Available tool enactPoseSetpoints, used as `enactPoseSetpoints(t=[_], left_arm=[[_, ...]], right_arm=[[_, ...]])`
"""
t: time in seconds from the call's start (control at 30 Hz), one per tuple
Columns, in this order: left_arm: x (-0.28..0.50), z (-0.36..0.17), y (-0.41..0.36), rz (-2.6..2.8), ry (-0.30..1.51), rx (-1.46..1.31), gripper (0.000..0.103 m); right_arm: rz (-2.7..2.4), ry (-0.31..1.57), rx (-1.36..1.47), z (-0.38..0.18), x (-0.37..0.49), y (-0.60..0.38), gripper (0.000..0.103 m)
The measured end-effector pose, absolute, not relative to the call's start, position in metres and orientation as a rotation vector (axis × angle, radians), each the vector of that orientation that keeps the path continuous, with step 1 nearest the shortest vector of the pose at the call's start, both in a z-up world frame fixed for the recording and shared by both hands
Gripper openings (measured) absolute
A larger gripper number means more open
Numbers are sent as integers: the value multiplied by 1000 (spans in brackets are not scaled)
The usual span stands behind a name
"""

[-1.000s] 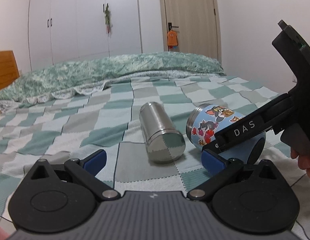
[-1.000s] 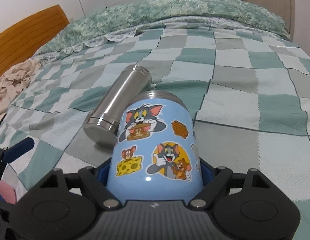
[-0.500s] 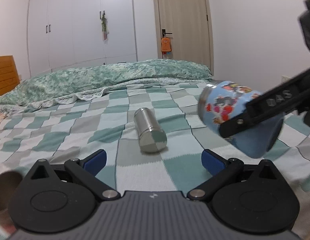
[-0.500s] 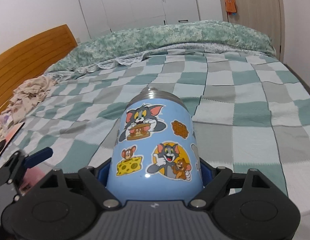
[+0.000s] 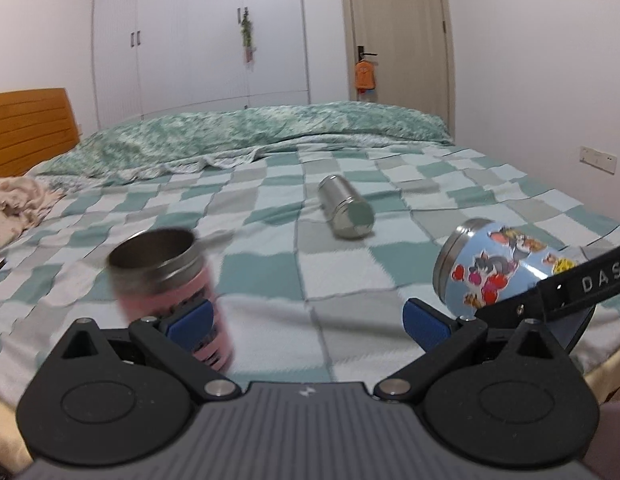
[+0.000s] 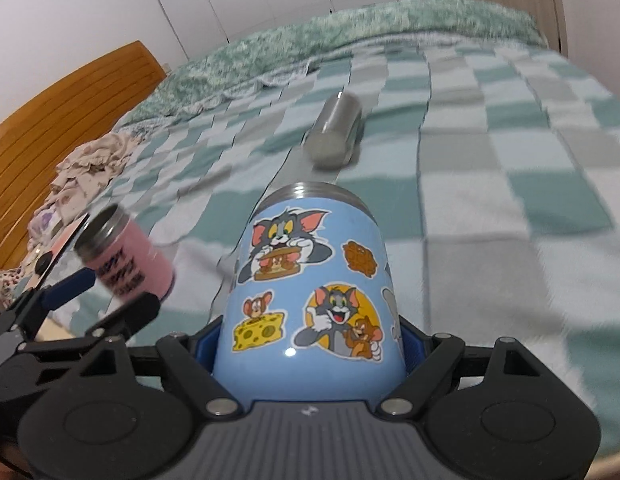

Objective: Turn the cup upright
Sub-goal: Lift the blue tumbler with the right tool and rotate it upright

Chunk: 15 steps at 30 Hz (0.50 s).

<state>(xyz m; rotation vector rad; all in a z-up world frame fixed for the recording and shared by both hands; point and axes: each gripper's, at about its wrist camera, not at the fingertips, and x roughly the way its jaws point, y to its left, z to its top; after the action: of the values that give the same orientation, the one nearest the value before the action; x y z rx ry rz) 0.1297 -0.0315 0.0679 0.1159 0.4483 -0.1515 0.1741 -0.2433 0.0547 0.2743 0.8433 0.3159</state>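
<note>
My right gripper (image 6: 308, 344) is shut on a light-blue cartoon-sticker cup (image 6: 310, 292) and holds it tilted above the bed, rim pointing away; the cup also shows at the right of the left wrist view (image 5: 506, 268). My left gripper (image 5: 306, 320) is open and empty. A pink cup with a steel rim (image 5: 170, 284) stands upright on the bed, just beyond the left finger; it is blurred. It also shows in the right wrist view (image 6: 126, 260), beside the left gripper (image 6: 90, 296).
A plain steel bottle (image 5: 345, 212) lies on its side on the checked green quilt (image 5: 270, 272), mid-bed; it also shows in the right wrist view (image 6: 334, 136). Crumpled cloth (image 6: 90, 164) lies by the wooden headboard (image 6: 62, 100). The bed edge (image 5: 606, 372) runs at the lower right.
The right gripper lifted the sticker cup off the quilt and carried it back from the steel bottle. The left gripper swung left, and the pink cup came into view.
</note>
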Motion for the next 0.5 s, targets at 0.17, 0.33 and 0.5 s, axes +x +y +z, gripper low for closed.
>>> enactPoseSetpoints(t=[0.17, 0.33, 0.5], left_arm=[[109, 63, -5, -98, 457, 87, 103], [104, 60, 22, -52, 464, 72, 103], [101, 57, 41, -21, 478, 59, 103]], right_arm=[[347, 849, 296, 46, 168, -207, 83], [321, 863, 299, 33, 180, -175, 83], [294, 868, 304, 21, 180, -165, 83]])
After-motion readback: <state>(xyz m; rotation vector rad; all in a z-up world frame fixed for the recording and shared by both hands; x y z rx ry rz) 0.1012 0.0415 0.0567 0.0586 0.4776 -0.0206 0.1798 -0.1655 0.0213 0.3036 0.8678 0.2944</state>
